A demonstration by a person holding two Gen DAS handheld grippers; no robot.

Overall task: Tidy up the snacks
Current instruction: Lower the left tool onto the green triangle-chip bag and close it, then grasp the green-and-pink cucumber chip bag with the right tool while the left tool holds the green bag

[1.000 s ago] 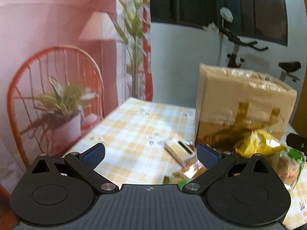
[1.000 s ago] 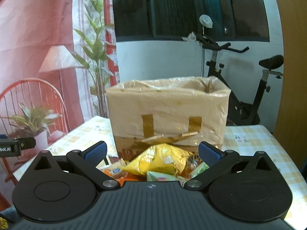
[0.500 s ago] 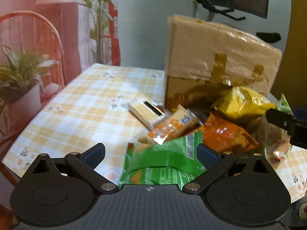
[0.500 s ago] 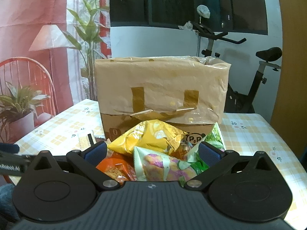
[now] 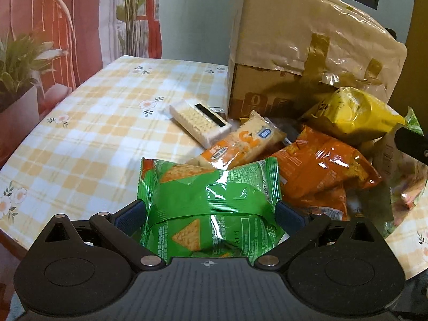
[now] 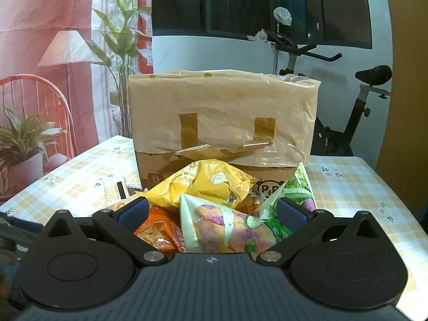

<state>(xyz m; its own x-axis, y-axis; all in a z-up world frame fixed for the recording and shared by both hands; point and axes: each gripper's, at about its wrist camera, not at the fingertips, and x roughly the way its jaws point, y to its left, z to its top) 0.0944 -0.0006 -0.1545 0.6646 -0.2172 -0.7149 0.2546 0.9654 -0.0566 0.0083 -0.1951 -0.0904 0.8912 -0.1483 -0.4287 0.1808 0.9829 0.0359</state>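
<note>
The left claw (image 5: 210, 211) tilts down over the desk (image 5: 88, 123), spread wide around the green chip bag (image 5: 208, 195). The right claw (image 6: 212, 210) points level at the cardboard box (image 6: 222, 117), fingers apart beside a pale snack bag (image 6: 227, 227), gripping nothing.

Your left gripper (image 5: 210, 211) is a matte black housing with a ribbed, dark grey centre plate bearing a small crosshair mark. On each side you have a rounded black plate with a shallow raised disc and a triangular cut-out near its top. Slim black linkage bars run inward, pinned with silver screws, and end in blue ridged fingertips (image 5: 131, 214). Your right gripper (image 6: 212, 211) is built the same: black plates, silver pivot screws, crosshair mark, and blue fingertips (image 6: 291, 212).
</note>
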